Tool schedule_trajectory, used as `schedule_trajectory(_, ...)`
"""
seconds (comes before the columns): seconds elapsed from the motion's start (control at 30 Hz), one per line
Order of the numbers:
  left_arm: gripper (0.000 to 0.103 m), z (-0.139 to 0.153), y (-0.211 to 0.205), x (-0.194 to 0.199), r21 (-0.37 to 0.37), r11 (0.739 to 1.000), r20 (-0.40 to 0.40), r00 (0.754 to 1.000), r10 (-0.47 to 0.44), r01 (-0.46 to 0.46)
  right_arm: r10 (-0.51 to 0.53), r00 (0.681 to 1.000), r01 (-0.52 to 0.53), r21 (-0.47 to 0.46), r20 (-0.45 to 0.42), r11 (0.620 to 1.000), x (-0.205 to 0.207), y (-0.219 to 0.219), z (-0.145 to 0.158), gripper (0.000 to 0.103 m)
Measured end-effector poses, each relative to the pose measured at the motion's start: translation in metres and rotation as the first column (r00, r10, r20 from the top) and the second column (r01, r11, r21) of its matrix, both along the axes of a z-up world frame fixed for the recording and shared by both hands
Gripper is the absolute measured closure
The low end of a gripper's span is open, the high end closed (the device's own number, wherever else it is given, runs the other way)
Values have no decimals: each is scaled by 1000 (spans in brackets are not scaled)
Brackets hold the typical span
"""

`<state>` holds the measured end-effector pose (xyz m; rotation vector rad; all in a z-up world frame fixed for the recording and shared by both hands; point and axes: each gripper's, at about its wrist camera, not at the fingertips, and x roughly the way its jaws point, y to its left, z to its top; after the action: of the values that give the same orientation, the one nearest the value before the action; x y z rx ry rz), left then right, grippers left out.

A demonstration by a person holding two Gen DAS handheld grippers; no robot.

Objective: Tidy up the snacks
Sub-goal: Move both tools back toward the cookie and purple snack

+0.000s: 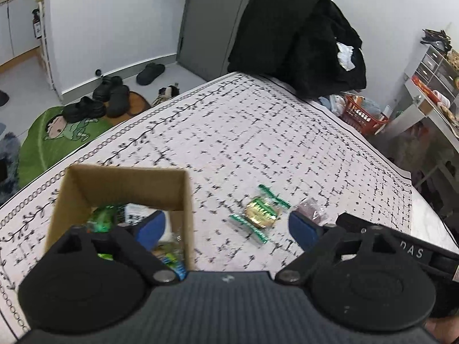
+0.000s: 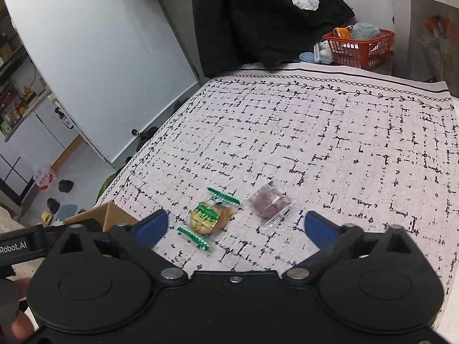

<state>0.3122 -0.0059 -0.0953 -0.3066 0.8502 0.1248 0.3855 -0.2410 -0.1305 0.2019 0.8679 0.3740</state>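
While a black garment [image 2: 275,20] is lying heaped at the tablecloth's [image 2: 330,132] far edge with an orange basket [image 2: 361,47] beyond it, both grippers are hovering wide open. Between the right gripper's [image 2: 233,225] jaws are lying the green-wrapped cookie [image 2: 210,216] and purple snack packet [image 2: 271,205]. At its left edge, the cardboard box [image 1: 126,180] is sitting under the left gripper [image 1: 226,223], whose left finger is hanging over it.

left hand-held gripper [image 1: 226,228] spread, empty | cardboard box [image 1: 71,195] (snacks inside) | green-wrapped snack [image 1: 259,213] on cloth
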Motion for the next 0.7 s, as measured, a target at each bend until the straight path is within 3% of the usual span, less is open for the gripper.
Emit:
schedule_trajectory(0.3, 3, -12, -30, 27, 49, 996, -39, 996, -78, 80, -29, 999, 29, -2, -35, 1000, 20, -24, -18, 0)
schedule_trajectory(0.7, 6, -47, -55, 59, 92, 989, -101, 989, -105, 115, -66, 994, 70, 41, -88, 997, 37, -41, -42, 0)
